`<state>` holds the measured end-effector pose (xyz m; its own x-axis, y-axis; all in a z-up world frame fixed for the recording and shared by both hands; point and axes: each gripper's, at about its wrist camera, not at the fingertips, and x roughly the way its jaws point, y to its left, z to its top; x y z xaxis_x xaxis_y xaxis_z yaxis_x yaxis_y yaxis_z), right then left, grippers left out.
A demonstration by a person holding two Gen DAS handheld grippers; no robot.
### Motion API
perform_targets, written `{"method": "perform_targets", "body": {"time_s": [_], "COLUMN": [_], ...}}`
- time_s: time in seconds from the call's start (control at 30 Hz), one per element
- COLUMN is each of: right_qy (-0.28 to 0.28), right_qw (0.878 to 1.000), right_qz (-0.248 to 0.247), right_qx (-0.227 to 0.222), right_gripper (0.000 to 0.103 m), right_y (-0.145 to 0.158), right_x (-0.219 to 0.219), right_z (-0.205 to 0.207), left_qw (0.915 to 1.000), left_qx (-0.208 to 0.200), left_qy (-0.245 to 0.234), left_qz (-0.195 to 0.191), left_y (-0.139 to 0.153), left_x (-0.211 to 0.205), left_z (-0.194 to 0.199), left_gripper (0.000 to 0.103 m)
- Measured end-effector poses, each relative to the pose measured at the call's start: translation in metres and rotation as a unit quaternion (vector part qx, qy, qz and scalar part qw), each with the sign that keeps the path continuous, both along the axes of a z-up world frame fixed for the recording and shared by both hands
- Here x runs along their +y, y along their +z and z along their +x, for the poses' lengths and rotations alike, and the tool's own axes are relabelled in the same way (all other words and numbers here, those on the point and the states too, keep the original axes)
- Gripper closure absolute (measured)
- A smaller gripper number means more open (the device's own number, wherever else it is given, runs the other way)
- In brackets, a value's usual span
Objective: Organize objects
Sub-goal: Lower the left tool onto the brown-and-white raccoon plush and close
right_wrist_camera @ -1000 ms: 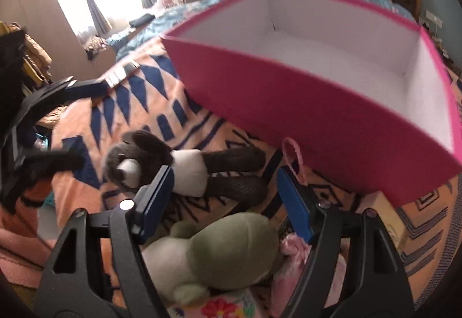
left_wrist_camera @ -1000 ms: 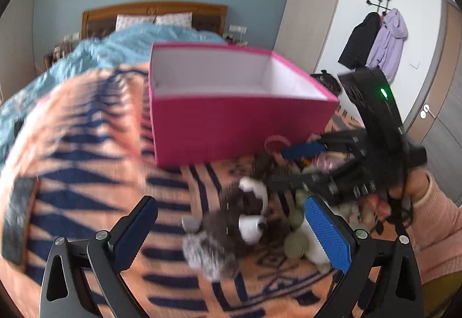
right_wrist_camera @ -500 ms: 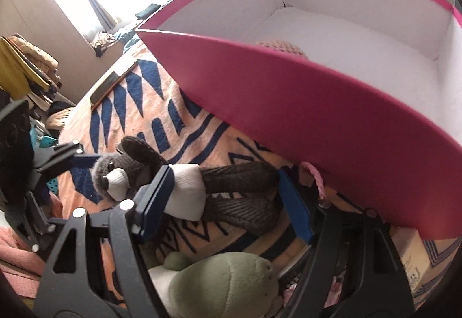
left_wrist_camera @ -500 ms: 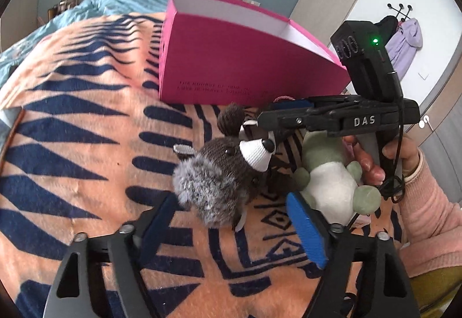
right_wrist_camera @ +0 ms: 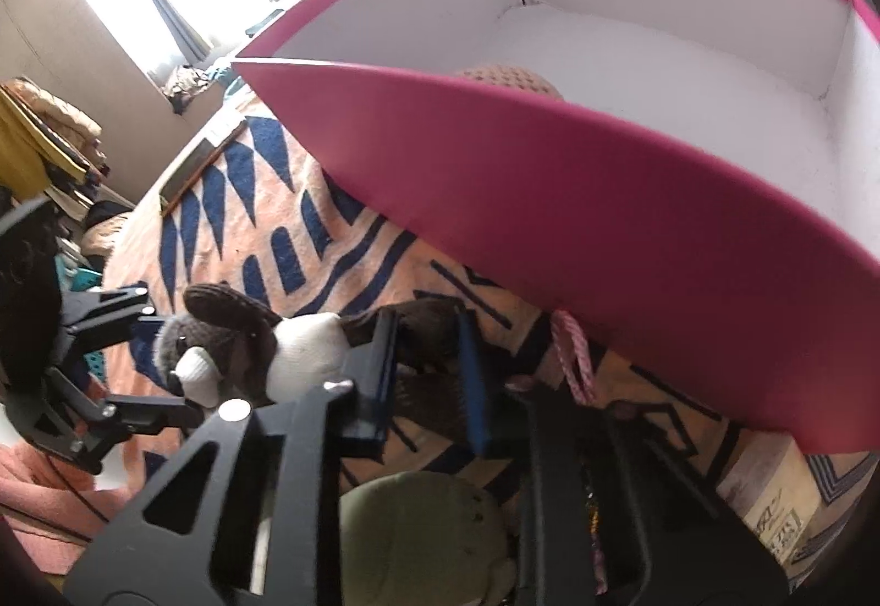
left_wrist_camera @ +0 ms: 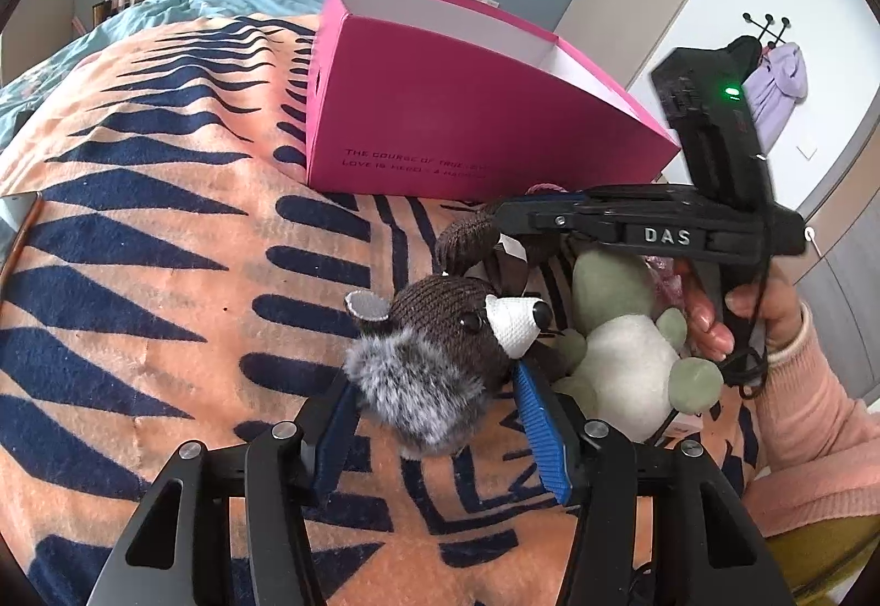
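jaws closing: left gripper on raccoon toy head, right gripper on its legs; only right view shows pink box interior.

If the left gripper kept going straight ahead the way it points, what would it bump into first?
Most likely the brown plush animal: the left gripper is closing its fingers around the furry head right in front, so nothing else comes first. The pink box lies further beyond.

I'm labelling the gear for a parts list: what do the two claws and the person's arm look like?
Both the left claw and right claw are black skeletal frames with blue ribbed pads. The right carries white "DAS" lettering, a green light and a black cable. The arm wears a pink knit sleeve.
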<state>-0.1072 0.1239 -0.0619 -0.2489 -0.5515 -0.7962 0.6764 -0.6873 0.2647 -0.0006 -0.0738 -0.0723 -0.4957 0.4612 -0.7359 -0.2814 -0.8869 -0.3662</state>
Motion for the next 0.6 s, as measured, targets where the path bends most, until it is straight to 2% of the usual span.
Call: {"method": "perform_targets", "body": {"time_s": [0.17,0.27,0.6], "right_qy": [-0.005,0.002,0.014], "right_qw": [0.997,0.995,0.993], "right_qz": [0.01,0.007,0.002], "right_qx": [0.074,0.104,0.118], "right_gripper": [0.087,0.088,0.095], "right_y": [0.023,0.034,0.036], "right_x": [-0.002,-0.004,-0.008], "right_z": [0.026,0.041,0.054], "left_qw": [0.9999,0.9997,0.9996], "left_qx": [-0.005,-0.01,-0.013], "left_qy": [0.005,0.011,0.02], "left_qz": [0.009,0.018,0.013], "left_y": [0.0,0.0,0.005], "left_x": [-0.003,-0.005,0.0], "left_z": [0.002,0.002,0.007], "left_gripper": [0.048,0.048,0.048]}}
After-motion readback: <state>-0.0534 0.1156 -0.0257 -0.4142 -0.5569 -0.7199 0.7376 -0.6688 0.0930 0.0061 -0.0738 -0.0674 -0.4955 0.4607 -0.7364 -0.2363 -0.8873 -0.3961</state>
